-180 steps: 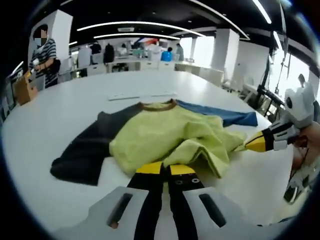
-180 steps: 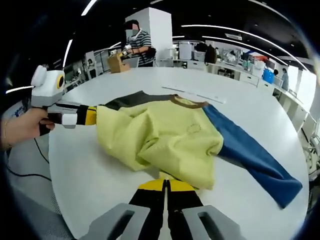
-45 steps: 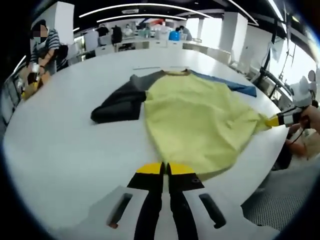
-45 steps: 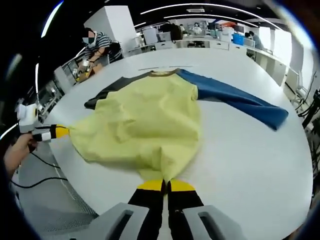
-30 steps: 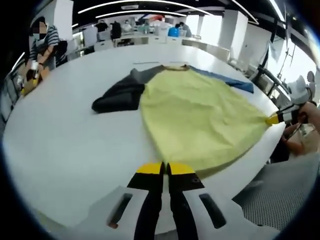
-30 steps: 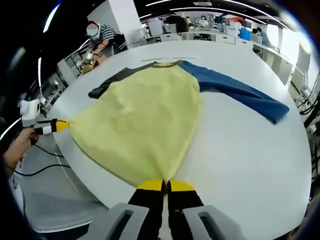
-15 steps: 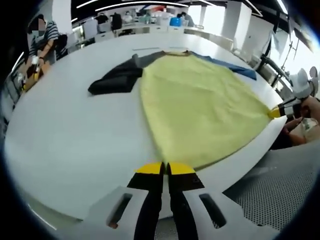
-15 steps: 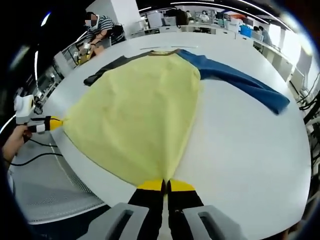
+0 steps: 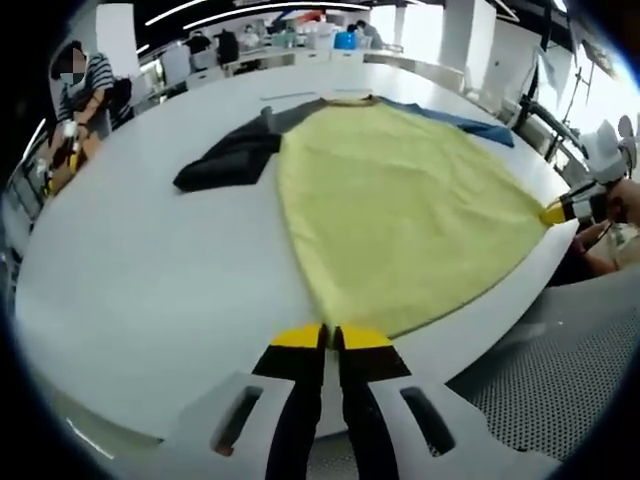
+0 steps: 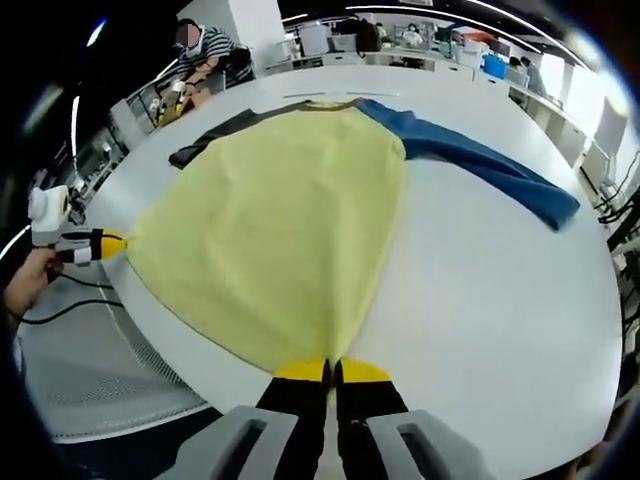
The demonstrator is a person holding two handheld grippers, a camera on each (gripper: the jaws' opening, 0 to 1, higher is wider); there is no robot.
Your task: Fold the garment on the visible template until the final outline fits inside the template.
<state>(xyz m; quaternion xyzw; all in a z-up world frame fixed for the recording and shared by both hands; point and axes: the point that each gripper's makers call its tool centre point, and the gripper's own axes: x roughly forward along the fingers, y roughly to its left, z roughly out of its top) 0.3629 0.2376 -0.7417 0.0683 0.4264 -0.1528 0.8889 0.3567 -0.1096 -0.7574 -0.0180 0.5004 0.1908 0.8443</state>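
We see the yellow shirt point(image 10: 275, 220) spread flat on a white table point(image 10: 480, 290) in an open-plan office; left gripper point(image 9: 330, 337) and right gripper point(image 10: 331, 371) each pinch a hem corner at the table's near edge.

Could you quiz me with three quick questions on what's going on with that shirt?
1. True or false: the garment lies crumpled in a heap on the table.
2. Which colour is the outstretched sleeve? A) red B) blue C) white
3. What does each gripper clamp?

Key:
1. False; it is spread flat.
2. B
3. The left gripper and right gripper each clamp a bottom hem corner.
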